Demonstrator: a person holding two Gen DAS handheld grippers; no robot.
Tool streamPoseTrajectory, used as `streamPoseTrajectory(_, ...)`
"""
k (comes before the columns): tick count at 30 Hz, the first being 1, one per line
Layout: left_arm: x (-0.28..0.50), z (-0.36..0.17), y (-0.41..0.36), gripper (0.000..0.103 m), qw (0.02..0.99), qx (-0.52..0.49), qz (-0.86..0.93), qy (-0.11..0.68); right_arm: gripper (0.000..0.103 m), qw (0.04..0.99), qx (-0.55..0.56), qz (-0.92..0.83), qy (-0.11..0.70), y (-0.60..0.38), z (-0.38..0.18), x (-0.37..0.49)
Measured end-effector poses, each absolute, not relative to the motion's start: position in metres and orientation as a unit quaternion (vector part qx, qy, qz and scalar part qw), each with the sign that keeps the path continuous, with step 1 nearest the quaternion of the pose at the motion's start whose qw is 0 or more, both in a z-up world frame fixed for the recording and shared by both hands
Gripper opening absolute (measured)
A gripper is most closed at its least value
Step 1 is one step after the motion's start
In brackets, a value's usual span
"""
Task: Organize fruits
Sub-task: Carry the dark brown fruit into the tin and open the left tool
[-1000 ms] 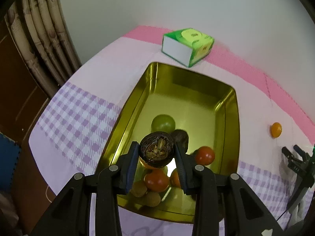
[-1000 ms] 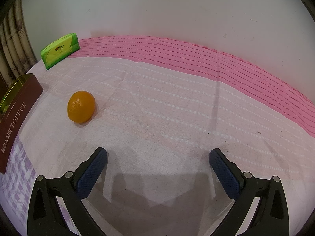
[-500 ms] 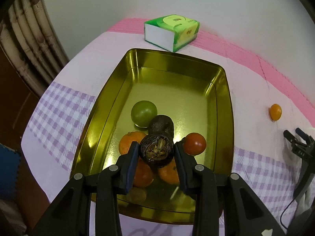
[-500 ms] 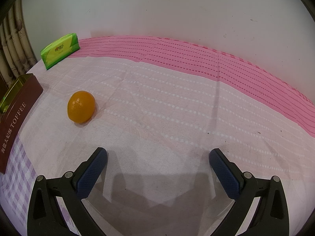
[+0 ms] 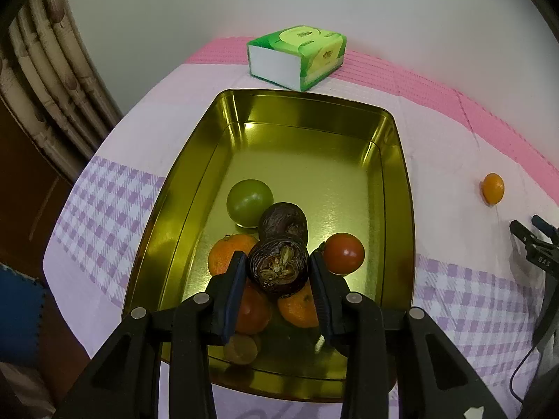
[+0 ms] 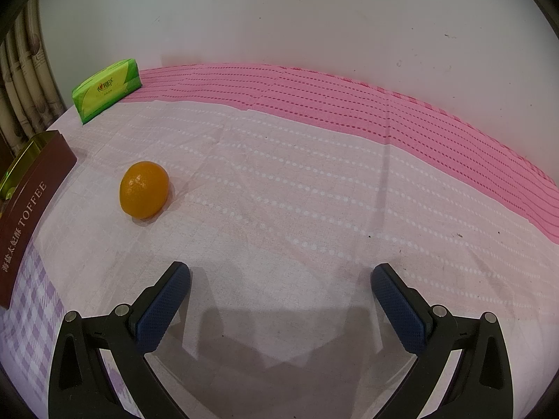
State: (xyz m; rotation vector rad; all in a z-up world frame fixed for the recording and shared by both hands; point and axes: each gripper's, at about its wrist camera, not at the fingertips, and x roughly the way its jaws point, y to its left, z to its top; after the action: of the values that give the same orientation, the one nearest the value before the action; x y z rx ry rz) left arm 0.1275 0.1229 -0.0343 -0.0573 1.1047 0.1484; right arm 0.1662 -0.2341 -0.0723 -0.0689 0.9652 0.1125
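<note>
A: One dark wrinkled fruit (image 5: 279, 269), split face toward the cam, is clamped in the left gripper (image 5: 276, 272) over the near half of the gold tin (image 5: 394, 160).

B: What's under it?

A: Fruit pile: oranges (image 5: 227, 255), a red one (image 5: 344, 253), a green one (image 5: 249, 200), and another dark fruit (image 5: 283, 223) right behind it. I can't tell if the held one touches that.

B: Risk?

A: If the grip lets go from here, it prob lands on round fruit, not flat metal, so it could roll or knock the red one. The skin looks soft and cracked, so a hard squeeze may crush it. The far half of the tin is bare and looks the safer drop imo.

B: Right side?

A: Right gripper (image 6: 281, 296) has its jaws spread wide, nothing btwn them, low over the cloth (image 6: 314, 192). One orange (image 6: 144, 189) sits loose outside the tin, near its brown wall, so it's not sorted yet. It's round, so an off-centre pinch could squirt it away.

B: Else?

A: Tissue pack (image 5: 297, 57) is beyond the tin, no issue.
</note>
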Motion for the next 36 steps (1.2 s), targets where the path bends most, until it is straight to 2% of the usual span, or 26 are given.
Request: streamPoseTrajectory(36,0.123,-0.046,0.111,0.034,0.844,-0.032,0.058,0.531,0.103,0.884,-0.032,0.054,0.464,-0.235,-0.073,0.167)
